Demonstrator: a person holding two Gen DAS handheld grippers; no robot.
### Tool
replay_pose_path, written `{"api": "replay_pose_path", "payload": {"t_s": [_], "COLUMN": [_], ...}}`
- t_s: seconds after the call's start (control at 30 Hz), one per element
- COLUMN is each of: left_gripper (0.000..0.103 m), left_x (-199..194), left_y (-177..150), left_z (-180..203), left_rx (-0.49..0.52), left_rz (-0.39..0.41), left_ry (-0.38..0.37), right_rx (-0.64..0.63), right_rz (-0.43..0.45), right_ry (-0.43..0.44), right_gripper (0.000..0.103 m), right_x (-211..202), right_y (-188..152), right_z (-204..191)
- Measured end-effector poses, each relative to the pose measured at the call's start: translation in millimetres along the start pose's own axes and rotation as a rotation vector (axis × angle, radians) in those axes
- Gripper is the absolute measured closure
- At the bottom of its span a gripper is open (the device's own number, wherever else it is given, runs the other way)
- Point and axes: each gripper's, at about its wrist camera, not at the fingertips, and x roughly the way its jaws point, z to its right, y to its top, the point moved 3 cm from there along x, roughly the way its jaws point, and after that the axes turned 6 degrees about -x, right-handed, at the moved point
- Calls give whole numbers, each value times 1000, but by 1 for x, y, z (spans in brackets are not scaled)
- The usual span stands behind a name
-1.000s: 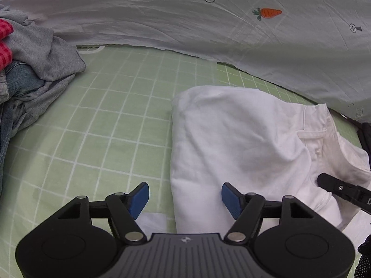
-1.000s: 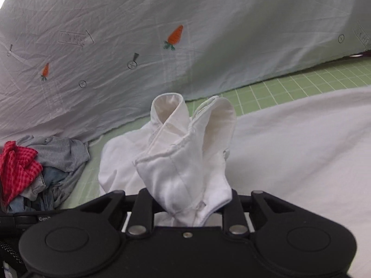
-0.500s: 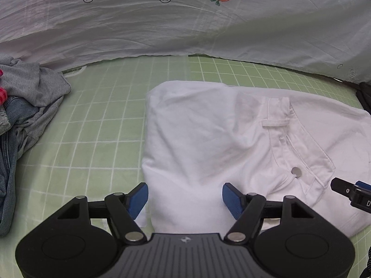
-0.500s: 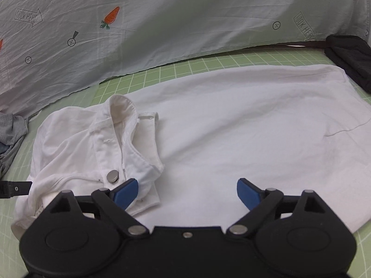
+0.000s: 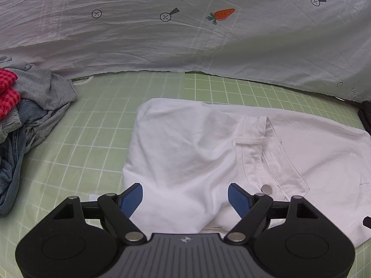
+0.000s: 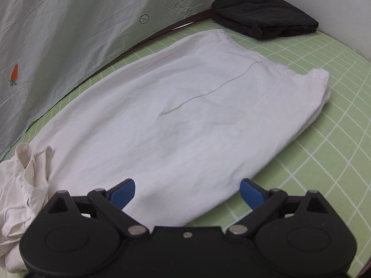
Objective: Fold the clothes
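With both the left tongs [image 5: 185, 197] and right tongs [image 6: 187, 193] spread wide and holding nothing, the white trousers [image 6: 185, 106] lie flat just ahead of each, so the next fold should grip matching edges and lift evenly.

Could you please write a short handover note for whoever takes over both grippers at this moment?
Left gripper: open, holding nothing, over the waist end of the white trousers.
Right gripper: open, holding nothing, over the trouser legs.
The trousers lie flat on the green grid mat, waistband and metal button facing up, the waist part folded over.
A folded black garment sits at the mat's far corner; the pile of unfolded clothes waits on the left.
Done: trousers laid out lengthwise.
Left: probably fold the legs toward the waist, set them aside, then work through the pile.
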Motion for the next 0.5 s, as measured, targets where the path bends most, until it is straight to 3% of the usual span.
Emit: {"api": "replay_pose_path", "payload": {"t_s": [0.23, 0.5], "left_gripper": [17, 14], "left_x": [30, 55], "left_y": [-5, -6], "left_z": [13, 20], "left_rx": [-82, -120], "left_rz": [-89, -140], "left_ry": [6, 11], "right_rx": [264, 409], "right_rz": [10, 131], "right_ry": [-72, -118], "right_gripper": [4, 2], "right_x": [14, 28], "right_y": [23, 54], "right_z": [80, 144]}}
